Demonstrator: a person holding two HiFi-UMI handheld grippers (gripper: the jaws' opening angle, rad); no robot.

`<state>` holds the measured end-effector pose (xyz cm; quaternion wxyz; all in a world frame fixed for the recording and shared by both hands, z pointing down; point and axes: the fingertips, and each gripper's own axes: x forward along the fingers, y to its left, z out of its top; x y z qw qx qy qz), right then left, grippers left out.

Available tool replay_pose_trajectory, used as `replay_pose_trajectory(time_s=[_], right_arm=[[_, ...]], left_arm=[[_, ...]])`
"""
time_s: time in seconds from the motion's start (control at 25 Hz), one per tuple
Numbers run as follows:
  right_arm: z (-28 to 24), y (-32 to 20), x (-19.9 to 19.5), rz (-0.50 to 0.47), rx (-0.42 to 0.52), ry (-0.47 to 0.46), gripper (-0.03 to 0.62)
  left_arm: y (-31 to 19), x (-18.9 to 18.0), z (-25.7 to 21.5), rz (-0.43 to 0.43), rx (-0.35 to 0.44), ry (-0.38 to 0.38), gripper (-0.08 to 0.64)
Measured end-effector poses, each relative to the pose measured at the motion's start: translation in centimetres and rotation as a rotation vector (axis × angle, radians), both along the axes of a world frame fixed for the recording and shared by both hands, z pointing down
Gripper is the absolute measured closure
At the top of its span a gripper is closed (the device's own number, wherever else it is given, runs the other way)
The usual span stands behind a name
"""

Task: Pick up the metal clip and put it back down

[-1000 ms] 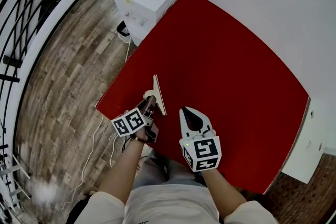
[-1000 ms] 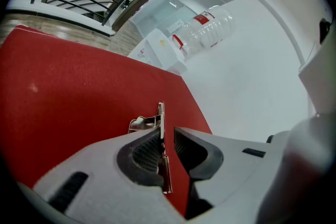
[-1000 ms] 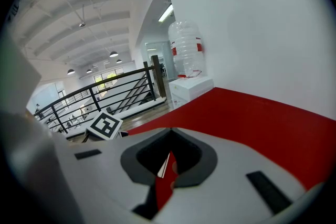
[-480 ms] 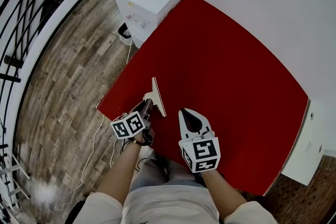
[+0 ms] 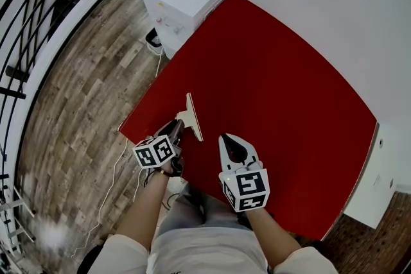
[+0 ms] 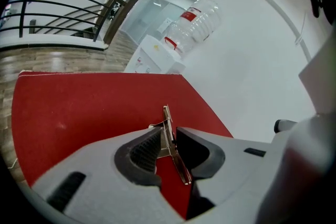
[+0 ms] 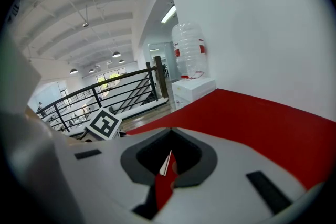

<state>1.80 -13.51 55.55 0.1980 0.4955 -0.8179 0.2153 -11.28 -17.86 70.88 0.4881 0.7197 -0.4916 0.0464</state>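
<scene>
On the red table (image 5: 289, 93), near its front left edge: metal clip (image 5: 191, 117), lying between the jaws of the left gripper (image 5: 177, 128), which have just been opening and stand apart; right gripper (image 5: 226, 138) beside it over the table, jaws closed, empty.

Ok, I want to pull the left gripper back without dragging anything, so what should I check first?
1. Metal clip resting on the red table: ok.
2. Left gripper jaws released: ok; they have just been opening, a gap shows beside the clip.
3. Clean pull-back: cannot tell; the clip sits between the jaws, close against one pad.
4. Right gripper shut, apart from the clip: ok.
</scene>
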Motion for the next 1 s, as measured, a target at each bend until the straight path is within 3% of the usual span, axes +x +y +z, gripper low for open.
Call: replay_pose_trajectory(time_s=[0.28,0.52,1.0], right_arm=[[-0.2,0.7,-0.1,-0.009,0.009,-0.004,0.588],[-0.7,1.3,-0.1,-0.019,0.025,-0.004,0.588],[-5.0,3.8,0.4,-0.034,0.080,-0.022,0.588]], left_arm=[[0.9,-0.3,-1.3,0.002,0.031,-0.017,0.469],[2.3,-0.3,-3.9,0.072,0.090,-0.098,0.469],[7.0,0.2,-15.5,0.102,0.221,-0.163,0.525]])
